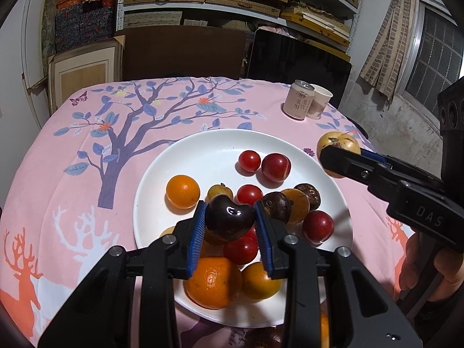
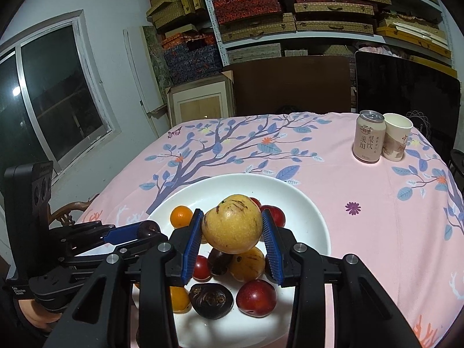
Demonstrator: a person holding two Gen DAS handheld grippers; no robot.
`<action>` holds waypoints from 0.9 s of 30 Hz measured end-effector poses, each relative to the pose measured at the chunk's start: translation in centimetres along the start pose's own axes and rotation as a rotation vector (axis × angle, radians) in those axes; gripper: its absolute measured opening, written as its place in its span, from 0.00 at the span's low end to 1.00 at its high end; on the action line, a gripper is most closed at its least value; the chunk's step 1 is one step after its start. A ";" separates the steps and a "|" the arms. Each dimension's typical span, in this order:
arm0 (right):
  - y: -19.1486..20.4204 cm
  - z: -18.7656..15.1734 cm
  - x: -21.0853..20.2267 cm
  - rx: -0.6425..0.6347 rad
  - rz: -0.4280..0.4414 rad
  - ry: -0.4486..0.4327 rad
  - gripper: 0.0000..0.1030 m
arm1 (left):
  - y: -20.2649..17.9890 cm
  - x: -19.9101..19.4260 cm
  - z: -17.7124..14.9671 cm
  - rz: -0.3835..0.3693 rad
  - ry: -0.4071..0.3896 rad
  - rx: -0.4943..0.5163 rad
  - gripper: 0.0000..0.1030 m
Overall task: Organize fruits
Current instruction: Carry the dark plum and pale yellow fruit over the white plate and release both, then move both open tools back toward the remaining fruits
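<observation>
Above the white plate (image 1: 162, 171), both grippers carry fruit. The left gripper (image 1: 230, 220) has its jaws clenched on a dark, glossy cherry (image 1: 230, 220), held over the heap of oranges, tomatoes and plums at the near side of the plate. The right gripper (image 2: 233, 229) has its jaws pressed against a yellow pear (image 2: 233, 226), which hangs over the plate's middle in its own view; seen from the left wrist it sits near the plate's right rim.

Around the plate lies a pink cloth (image 1: 72, 174) printed with a tree and deer, covering the surface. A drink can (image 2: 369, 136) and a paper cup (image 2: 396, 136) stand together, well apart from the plate.

Trouble would likely come from the heap itself: round fruit set onto it may roll and knock others over the rim. The cherry's slick skin could slip from the pads. The pear is wide for its jaws, so a loose hold could drop it onto the pile.
</observation>
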State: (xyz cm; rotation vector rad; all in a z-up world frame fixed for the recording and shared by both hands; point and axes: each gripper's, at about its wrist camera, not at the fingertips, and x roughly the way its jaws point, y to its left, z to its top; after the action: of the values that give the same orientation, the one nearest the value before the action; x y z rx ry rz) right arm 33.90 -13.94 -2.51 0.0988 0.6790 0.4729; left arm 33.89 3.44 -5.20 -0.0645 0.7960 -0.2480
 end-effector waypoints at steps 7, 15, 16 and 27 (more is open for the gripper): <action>0.2 0.2 0.9 -0.017 -0.018 0.005 0.40 | 0.4 1.1 0.0 0.021 0.018 -0.004 0.31; 0.2 0.2 1.3 -0.024 -0.008 -0.001 0.77 | 1.1 1.8 -0.2 0.071 0.040 -0.028 0.57; 0.1 0.1 0.9 -0.016 -0.011 0.001 0.77 | 1.1 1.4 -0.3 0.072 0.033 -0.025 0.59; -3.7 -6.7 -6.7 0.179 0.064 -0.028 0.87 | 0.8 -7.2 -5.1 -0.004 -0.083 -0.021 0.73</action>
State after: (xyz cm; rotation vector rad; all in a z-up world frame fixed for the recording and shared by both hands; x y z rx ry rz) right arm 26.54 -20.67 -4.70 0.2955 0.6908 0.4704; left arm 25.58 6.14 -3.82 -0.0956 0.7164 -0.2396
